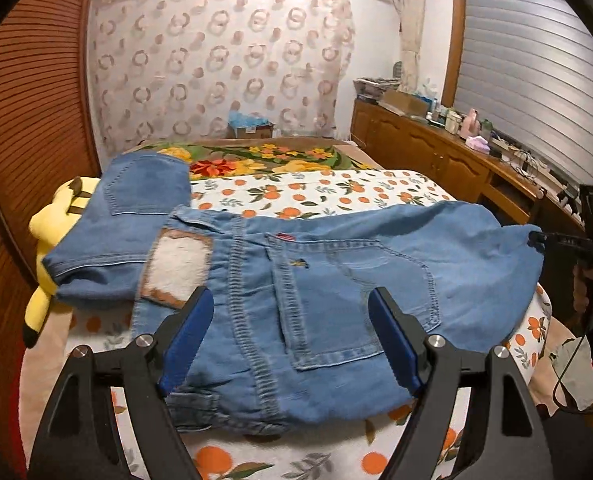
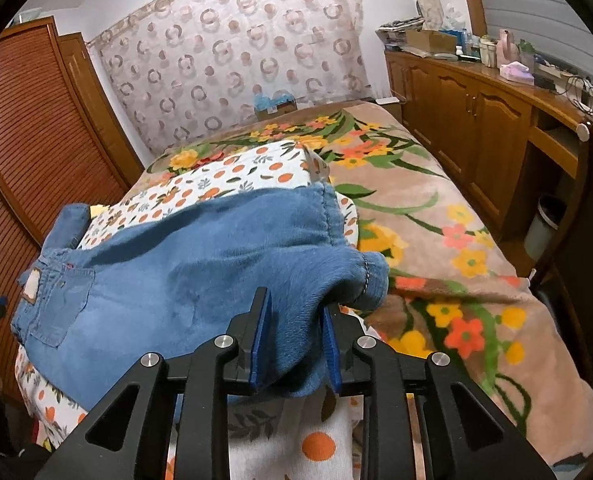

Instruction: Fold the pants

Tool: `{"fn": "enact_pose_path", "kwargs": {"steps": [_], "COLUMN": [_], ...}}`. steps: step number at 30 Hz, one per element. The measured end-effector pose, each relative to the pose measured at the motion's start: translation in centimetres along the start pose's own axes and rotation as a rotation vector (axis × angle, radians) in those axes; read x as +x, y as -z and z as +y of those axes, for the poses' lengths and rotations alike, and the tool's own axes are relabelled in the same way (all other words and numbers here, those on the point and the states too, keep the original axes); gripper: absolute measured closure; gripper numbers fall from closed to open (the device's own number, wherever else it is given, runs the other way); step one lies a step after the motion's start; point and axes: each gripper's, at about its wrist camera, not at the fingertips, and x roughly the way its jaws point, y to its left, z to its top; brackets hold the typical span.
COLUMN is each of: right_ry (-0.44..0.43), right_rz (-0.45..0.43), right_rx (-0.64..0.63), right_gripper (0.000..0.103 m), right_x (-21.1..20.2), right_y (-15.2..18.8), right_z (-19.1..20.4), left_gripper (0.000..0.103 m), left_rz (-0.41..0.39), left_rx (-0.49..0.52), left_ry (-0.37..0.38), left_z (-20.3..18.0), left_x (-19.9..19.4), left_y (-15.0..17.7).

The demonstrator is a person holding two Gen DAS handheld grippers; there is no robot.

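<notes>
Light blue jeans (image 1: 336, 280) lie across an orange-print sheet (image 1: 316, 190) on the bed, waistband and back pockets toward me, a white patch at the waist. My left gripper (image 1: 290, 316) is open, its blue pads hovering over the seat of the jeans, holding nothing. My right gripper (image 2: 292, 340) is shut on a fold of the jeans (image 2: 200, 272) near the leg end, and it shows in the left wrist view (image 1: 536, 238) at the right edge of the cloth.
A second folded pair of jeans (image 1: 132, 220) lies at back left on a yellow plush toy (image 1: 50, 240). A floral blanket (image 2: 436, 240) covers the bed. A wooden cabinet (image 2: 476, 112) with clutter runs along the right; a louvred wardrobe (image 1: 24, 120) stands left.
</notes>
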Motion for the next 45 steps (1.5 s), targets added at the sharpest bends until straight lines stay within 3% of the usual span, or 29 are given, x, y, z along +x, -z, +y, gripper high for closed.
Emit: {"fn": "enact_pose_path", "kwargs": {"steps": [7, 9, 13, 22, 34, 40, 42, 45], "right_ry": [-0.021, -0.04, -0.079, -0.18, -0.45, -0.495, -0.478, -0.46], "right_rz": [-0.002, -0.022, -0.067, -0.167, -0.178, -0.103, -0.065, -0.014], "right_rx": [0.024, 0.002, -0.051, -0.196, -0.427, -0.492, -0.499, -0.511], "right_gripper": [0.075, 0.1, 0.1, 0.1, 0.1, 0.099, 0.095, 0.076], "right_x": [0.7, 0.6, -0.1, -2.9, -3.1, -0.6, 0.7, 1.9], "right_y": [-0.5, -0.7, -1.4, -3.2, -4.6, -4.6, -4.3, -4.2], "right_z": [-0.7, -0.2, 1.6, 8.2, 21.8, 24.8, 25.3, 26.0], "left_gripper": [0.023, 0.023, 0.023, 0.023, 0.023, 0.023, 0.023, 0.023], "left_rz": [0.012, 0.015, 0.019, 0.012, -0.011, -0.011, -0.009, -0.006], "left_rx": [0.028, 0.033, 0.039, 0.037, 0.009, -0.008, -0.014, -0.021], "left_ry": [0.027, 0.034, 0.037, 0.03, -0.016, -0.033, -0.037, -0.039], "left_z": [-2.1, -2.4, -2.9, -2.7, -0.9, 0.4, 0.6, 0.9], "left_x": [1.2, 1.4, 1.5, 1.1, -0.9, -1.2, -1.1, -1.0], "left_y": [-0.4, -0.4, -0.5, -0.5, -0.4, -0.1, 0.0, 0.1]}}
